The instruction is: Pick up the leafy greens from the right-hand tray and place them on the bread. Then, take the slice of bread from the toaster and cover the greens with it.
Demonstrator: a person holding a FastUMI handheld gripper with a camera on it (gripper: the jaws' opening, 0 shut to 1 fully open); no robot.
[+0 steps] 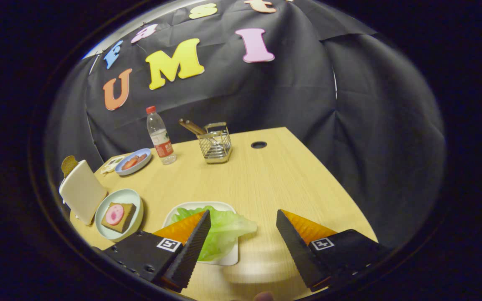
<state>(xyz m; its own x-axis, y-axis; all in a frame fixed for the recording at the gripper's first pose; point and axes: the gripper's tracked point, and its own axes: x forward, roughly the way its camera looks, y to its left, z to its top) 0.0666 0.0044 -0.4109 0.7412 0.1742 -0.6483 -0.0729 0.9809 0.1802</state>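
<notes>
**Approach to the greens: fingers spread, nothing gripped yet**

Gripper view. My gripper (pixel 243 225) hangs above the near part of the surface (pixel 266 179) with its fingers (pixel 191 246) spread wide and nothing between them. The leafy greens (pixel 224 230) lie on a white tray (pixel 230 259) just ahead. My left finger overlaps the leaf's left part, and the leaf's right lobe reaches into the gap. I cannot tell whether that finger touches the leaf or only passes above it.

To the left of the tray sits a pale bowl-like plate (pixel 134 200) holding the bread (pixel 119 217), which has a pink round slice on top. Beyond that plate stands the toaster (pixel 82 192) with a second bread slice (pixel 68 165) poking up behind it. Further back are a blue plate (pixel 133 162), a water bottle (pixel 160 136) and a wire holder (pixel 216 146), all well apart from the work.

Judgement: the step in hand is the pick of the greens. As I stand, the leaf sits left of the gap's middle, so I should shift left until the bulk of the leaf lies between both fingers, then descend and close on a thick fold rather than a thin edge. The leaf looks floppy, so a shallow pinch could slip. I should keep the tips off the tray rim to avoid dragging it. The carry leftward to the bread is short, and lifting clear of the plate rim first seems wise.
</notes>
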